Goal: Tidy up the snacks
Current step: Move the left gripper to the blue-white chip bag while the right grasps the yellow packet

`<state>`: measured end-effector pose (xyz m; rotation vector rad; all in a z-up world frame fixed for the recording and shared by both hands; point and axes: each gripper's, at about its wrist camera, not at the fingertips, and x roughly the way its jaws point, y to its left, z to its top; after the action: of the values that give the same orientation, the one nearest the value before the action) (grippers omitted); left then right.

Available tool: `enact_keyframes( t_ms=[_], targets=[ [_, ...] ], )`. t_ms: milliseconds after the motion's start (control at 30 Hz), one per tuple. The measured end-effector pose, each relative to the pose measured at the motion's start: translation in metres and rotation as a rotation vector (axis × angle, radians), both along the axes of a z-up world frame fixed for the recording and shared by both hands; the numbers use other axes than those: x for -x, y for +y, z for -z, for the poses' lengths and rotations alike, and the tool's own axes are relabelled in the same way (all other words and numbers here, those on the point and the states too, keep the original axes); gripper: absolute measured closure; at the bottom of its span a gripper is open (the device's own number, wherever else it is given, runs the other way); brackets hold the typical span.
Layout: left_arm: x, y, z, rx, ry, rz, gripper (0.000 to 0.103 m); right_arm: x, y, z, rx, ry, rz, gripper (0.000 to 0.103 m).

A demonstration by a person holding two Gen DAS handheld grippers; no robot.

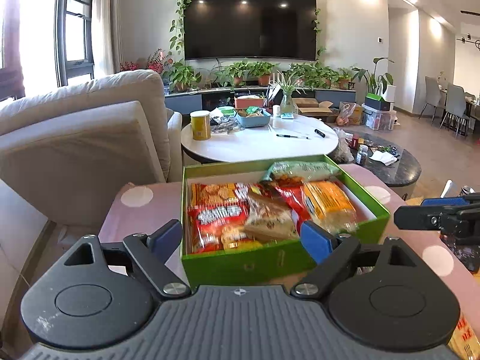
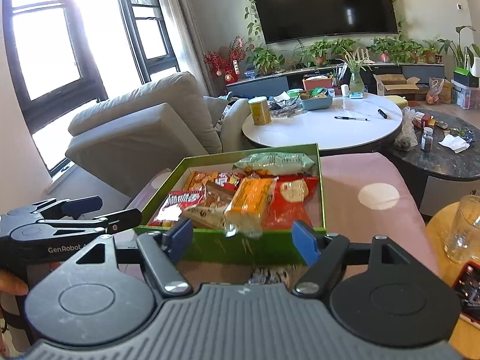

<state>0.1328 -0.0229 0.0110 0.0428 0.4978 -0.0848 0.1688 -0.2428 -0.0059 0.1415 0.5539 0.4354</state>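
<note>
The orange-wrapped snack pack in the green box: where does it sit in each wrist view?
Left wrist: orange-wrapped snack pack lies in the right part of the green box.
Right wrist: it lies mid-box, near end overhanging the front wall.
Shared landmark: yellow can on the white table.

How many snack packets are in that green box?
6 visible in the green box: pale green bag at the back, cracker pack, red packet, brown-and-clear one, orange pack, red bag. More may lie underneath.
</note>
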Motion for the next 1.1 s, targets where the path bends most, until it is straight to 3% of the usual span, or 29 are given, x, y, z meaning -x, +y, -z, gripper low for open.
enact_keyframes(
  t_ms=[267,467,667,900,1100],
  targets=[
    [0.031,0.003,0.035,0.03,0.088,-0.003,0.017,0.026,-0.006,0.016,0.026,0.031,-0.018,0.03],
    [0.038,-0.006,0.062,-0.022,0.152,0.019,0.017,0.049,-0.004,0.025,0.094,0.036,-0.08,0.029],
    [0.039,-0.008,0.077,-0.015,0.19,0.007,0.017,0.076,0.002,0.037,0.265,0.004,-0.211,0.028],
    [0.037,-0.004,0.084,0.01,0.212,-0.03,0.017,0.104,0.014,0.074,0.524,0.017,-0.397,0.027],
    [0.035,-0.004,0.086,0.016,0.218,-0.044,0.017,0.104,0.028,0.094,0.616,0.01,-0.4,0.023]
  ],
)
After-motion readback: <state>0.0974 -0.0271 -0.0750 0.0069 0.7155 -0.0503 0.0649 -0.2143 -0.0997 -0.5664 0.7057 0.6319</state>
